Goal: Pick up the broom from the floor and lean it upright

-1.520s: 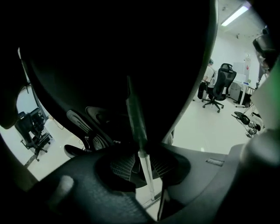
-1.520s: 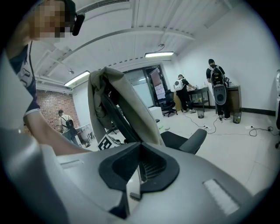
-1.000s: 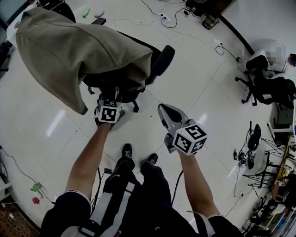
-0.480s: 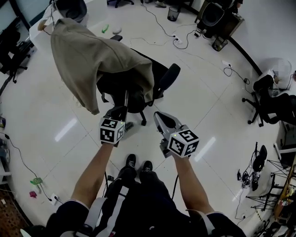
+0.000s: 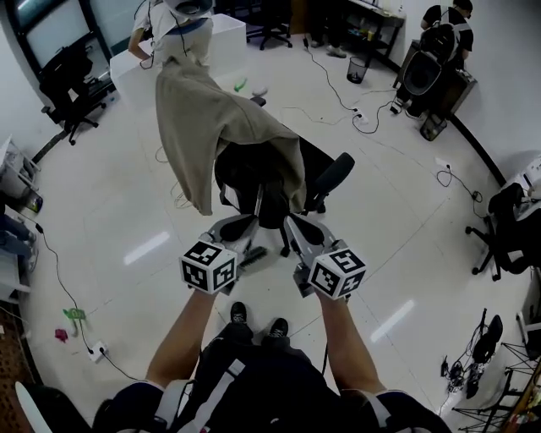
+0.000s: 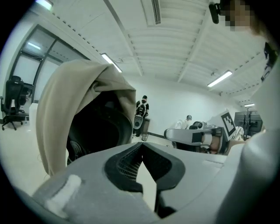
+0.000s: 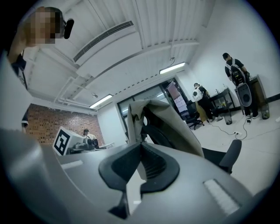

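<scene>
No broom is clear in any view. My left gripper [image 5: 241,227] [image 6: 141,145] is raised in front of me and shut, with nothing visible between its pads. My right gripper [image 5: 294,221] [image 7: 140,144] is beside it at about the same height, also shut and empty. Both point level at a black office chair [image 5: 325,173] [image 6: 103,122] draped with a beige coat [image 5: 211,127] [image 6: 57,109] [image 7: 175,127]. A thin pale upright strip [image 5: 258,201] shows against the chair just beyond the left jaws; I cannot tell what it is.
Cables [image 5: 338,93] trail over the glossy white floor. More office chairs stand at the right [image 5: 507,228] and far left [image 5: 72,80]. A bin [image 5: 357,68] and people [image 5: 173,17] stand at the back. A power strip [image 5: 95,349] lies near left.
Both grippers have risen and drawn closer together in front of the coat-draped chair, the left more than the right. The head view has tilted up, so more of the room shows.
</scene>
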Tool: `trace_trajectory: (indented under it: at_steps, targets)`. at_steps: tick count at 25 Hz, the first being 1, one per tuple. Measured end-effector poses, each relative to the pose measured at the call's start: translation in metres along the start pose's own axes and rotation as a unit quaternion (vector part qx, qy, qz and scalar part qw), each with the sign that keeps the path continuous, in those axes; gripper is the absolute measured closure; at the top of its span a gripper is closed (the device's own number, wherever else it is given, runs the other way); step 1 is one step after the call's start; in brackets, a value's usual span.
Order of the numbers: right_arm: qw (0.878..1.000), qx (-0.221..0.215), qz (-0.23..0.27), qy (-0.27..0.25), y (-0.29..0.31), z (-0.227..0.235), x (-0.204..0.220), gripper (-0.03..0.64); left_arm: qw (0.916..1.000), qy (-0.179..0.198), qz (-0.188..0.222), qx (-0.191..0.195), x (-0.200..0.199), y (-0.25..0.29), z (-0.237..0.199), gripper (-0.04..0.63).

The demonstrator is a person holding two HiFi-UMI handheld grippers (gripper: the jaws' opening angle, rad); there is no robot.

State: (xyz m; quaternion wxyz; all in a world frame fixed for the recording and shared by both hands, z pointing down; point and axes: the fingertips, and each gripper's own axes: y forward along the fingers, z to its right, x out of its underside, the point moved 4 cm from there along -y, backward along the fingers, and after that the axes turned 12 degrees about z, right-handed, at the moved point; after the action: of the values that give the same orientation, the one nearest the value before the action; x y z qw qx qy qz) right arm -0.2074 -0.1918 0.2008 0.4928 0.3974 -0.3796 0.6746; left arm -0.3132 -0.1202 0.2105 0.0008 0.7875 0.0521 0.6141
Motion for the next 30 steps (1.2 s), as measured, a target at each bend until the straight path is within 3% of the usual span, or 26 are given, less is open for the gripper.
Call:
trace_trajectory:
  at_steps: [6, 19, 30]
  targets:
    - [0.999, -0.017, 0.007, -0.031, 0.002, -0.021, -0.017, 0.614, 0.9995, 0.005, 0.02, 0.023, -0.026, -0.014, 0.012, 0.594]
    - [0.998, 0.026, 0.011, -0.055, 0.015, -0.055, -0.018, 0.614, 0.9955, 0.011, 0.004, 0.094, -0.038, -0.028, 0.004, 0.594]
    - [0.997, 0.047, 0.019, -0.064, 0.021, -0.064, -0.019, 0.615, 0.9959, 0.012, 0.01, 0.089, -0.044, -0.035, -0.009, 0.595]
